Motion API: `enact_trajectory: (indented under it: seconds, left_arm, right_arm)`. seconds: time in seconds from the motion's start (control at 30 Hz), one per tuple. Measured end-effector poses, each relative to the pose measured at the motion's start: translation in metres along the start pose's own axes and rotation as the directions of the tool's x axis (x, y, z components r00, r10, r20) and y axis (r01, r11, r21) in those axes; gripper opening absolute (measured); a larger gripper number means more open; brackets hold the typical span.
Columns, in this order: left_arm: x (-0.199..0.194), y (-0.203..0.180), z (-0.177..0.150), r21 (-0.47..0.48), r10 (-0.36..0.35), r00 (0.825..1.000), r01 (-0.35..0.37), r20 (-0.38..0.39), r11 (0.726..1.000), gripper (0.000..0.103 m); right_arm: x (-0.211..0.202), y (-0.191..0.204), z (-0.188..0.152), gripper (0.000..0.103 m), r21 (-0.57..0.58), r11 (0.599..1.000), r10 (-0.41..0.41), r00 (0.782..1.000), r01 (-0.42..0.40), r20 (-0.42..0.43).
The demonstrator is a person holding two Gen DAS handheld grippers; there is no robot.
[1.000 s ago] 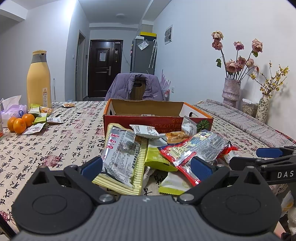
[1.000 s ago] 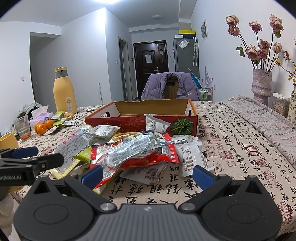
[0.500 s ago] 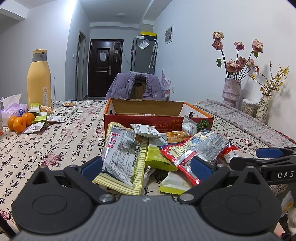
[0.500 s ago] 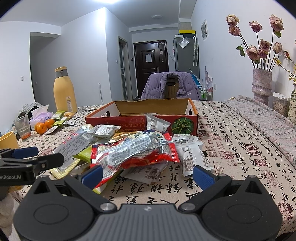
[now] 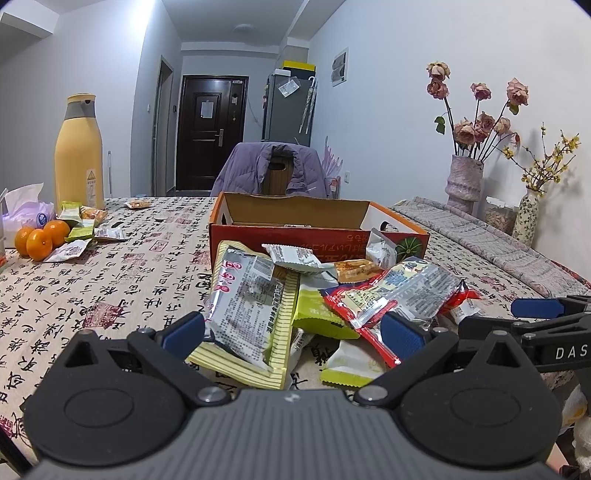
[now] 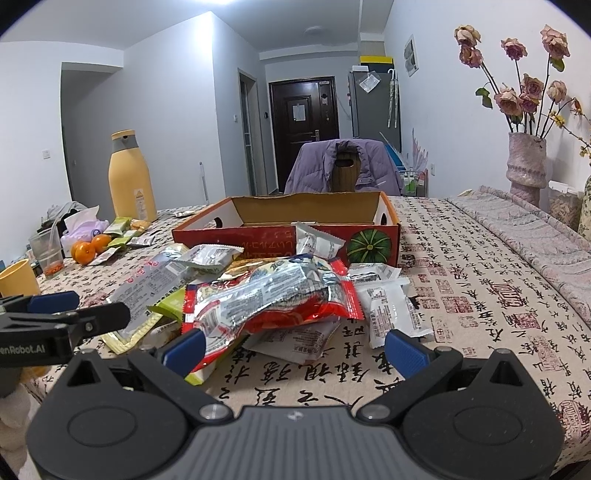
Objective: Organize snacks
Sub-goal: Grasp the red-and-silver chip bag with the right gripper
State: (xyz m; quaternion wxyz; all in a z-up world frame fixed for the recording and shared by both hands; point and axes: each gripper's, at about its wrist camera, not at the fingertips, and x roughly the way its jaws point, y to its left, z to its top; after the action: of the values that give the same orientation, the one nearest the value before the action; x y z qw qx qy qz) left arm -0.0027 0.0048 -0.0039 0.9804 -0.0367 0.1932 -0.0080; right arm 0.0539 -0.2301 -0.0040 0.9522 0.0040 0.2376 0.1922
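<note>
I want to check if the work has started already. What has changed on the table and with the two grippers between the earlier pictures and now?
Nothing has visibly changed. The left hand-held gripper and the right hand-held gripper are open as before, holding nothing, in front of the pile. The red-edged packet and the yellow striped packet lie where they were, and so does the cardboard box.

Pale grey walls enclose a hallway with a dark door [image 5: 211, 133] at 12 o'clock. A fridge [image 5: 290, 107] stands beside it, and a chair draped with a purple jacket [image 6: 343, 166] sits behind the cloth-covered worktop [image 6: 480, 295]; a ceiling lamp [image 5: 243, 27] glows.
</note>
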Motion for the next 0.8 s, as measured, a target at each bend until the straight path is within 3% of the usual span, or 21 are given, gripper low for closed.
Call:
enact_trajectory:
  seconds: [0.53, 0.8]
  left_arm:
    - [0.012, 0.014, 0.001, -0.025, 0.02, 1.0, -0.021, -0.021, 0.999, 0.103]
    - [0.017, 0.02, 0.004, -0.029, 0.03, 0.999, -0.031, -0.022, 0.999, 0.103]
  right_arm:
    - [0.038, 0.009, 0.008, 0.103, 0.049, 0.998, 0.044, 0.997, -0.041, -0.057]
    - [0.065, 0.009, 0.015, 0.095, 0.14, 0.987, 0.094, 0.993, -0.083, -0.074]
